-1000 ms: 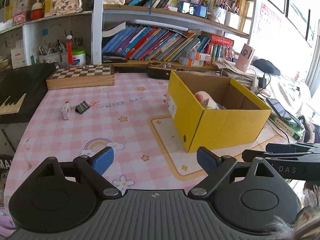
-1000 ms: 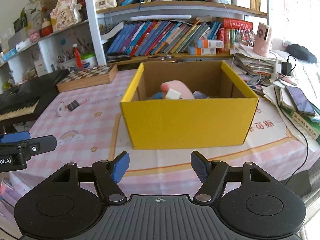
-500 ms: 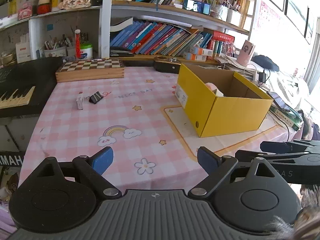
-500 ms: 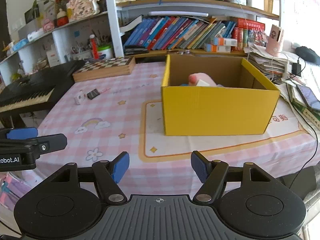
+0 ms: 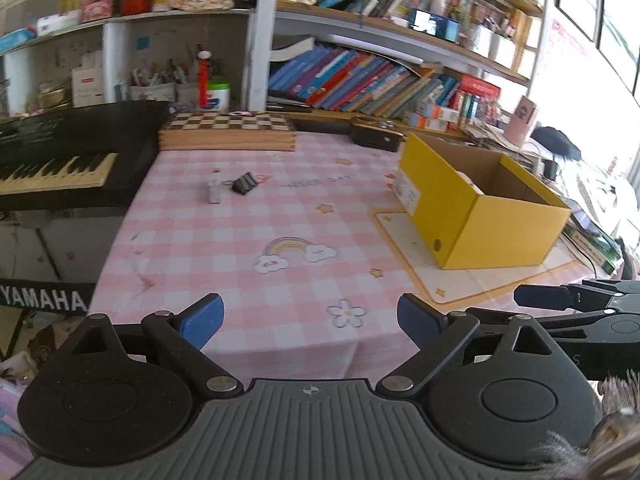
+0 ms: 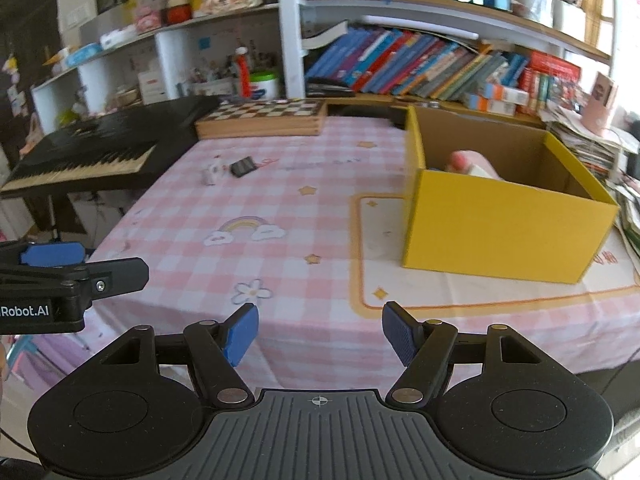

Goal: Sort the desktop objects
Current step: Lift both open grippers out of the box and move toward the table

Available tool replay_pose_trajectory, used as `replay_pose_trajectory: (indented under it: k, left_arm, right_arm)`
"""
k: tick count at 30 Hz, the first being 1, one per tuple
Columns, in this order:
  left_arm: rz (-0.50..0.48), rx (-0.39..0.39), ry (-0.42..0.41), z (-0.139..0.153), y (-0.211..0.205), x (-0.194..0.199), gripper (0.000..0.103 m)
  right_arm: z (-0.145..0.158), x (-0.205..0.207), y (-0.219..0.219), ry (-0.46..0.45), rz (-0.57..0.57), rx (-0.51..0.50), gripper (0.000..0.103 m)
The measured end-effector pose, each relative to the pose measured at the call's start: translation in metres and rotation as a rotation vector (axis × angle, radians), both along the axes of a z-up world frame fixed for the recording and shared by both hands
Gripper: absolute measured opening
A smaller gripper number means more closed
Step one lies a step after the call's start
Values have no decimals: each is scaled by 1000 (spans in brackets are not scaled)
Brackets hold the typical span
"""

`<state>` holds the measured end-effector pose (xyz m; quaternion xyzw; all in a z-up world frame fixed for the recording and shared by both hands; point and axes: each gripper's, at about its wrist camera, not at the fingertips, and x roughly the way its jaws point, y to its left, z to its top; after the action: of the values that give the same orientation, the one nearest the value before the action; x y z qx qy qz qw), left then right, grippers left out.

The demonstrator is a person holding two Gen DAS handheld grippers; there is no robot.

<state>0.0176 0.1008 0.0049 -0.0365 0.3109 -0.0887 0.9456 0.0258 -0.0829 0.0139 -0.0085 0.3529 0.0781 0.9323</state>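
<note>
A yellow cardboard box (image 5: 496, 232) (image 6: 504, 232) stands open on the right of the pink checked tablecloth (image 5: 280, 224) (image 6: 256, 200), with a pink soft thing (image 6: 466, 162) and other items inside. Far left on the cloth lie a black binder clip (image 5: 244, 183) (image 6: 243, 167) and a small white object (image 5: 214, 192) (image 6: 211, 172). My left gripper (image 5: 310, 318) hangs open over the table's near edge, nothing between its blue pads. My right gripper (image 6: 319, 334) is open too, empty, also at the near edge. Each gripper shows at the side of the other's view.
A chessboard box (image 5: 228, 132) sits at the back of the table, a black keyboard (image 5: 60, 160) to the left. Bookshelves (image 5: 380, 80) fill the wall behind. Stacked papers and a cable (image 6: 592, 144) crowd the right side past the box.
Both grippers have pulled back from the box toward the table's near edge; the box and table look smaller and farther. Both stay open and empty.
</note>
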Motion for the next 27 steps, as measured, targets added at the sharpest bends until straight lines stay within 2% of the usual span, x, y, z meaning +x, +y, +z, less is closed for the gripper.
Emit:
replay_pose_trajectory:
  k: [7,17,27]
  left_arm:
    - [59,0,-6,3,23,-5,94]
    - [91,-4,-6,2,32,-3,94]
    - [147,3,7,-1,37,23,94]
  right_arm:
    - [3,7,25,-6,66,-1,70]
    - [3,17,38,-7,116,-12,70]
    - [0,53,43,-2,180,-3,70]
